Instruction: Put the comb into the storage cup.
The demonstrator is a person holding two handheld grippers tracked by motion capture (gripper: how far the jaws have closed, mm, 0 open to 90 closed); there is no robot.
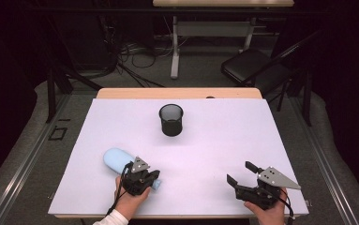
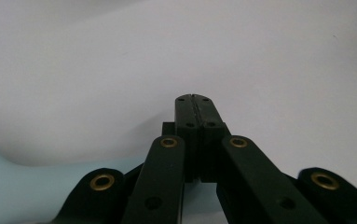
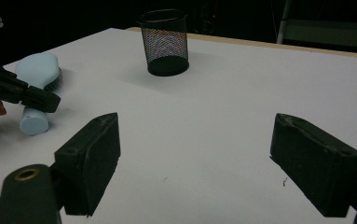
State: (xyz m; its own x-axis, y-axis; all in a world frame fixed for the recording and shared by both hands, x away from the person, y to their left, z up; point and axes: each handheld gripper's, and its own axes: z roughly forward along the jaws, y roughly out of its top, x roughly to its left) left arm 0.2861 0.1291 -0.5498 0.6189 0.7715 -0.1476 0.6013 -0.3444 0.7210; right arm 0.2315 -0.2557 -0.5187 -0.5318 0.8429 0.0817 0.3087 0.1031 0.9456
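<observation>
A lab-like recording space: behind the white tabletop point(image 1: 214, 154), loose cables point(image 1: 135, 54), another desk point(image 1: 214, 18), and a black chair point(image 1: 252, 65).

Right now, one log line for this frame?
left gripper: shut, over hairbrush handle | right gripper: open, empty | mesh cup: upright, untouched

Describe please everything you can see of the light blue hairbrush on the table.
The light blue hairbrush looks like smooth plastic, with a rounded oval head and a thick handle ending in a flat round end. Dark bristles show along one edge of the head in the right gripper view, so it appears to lie on its side. It rests on the white table, near the front left, well apart from the mesh cup. The left gripper is over its handle; its jaws are closed, holding nothing.
</observation>
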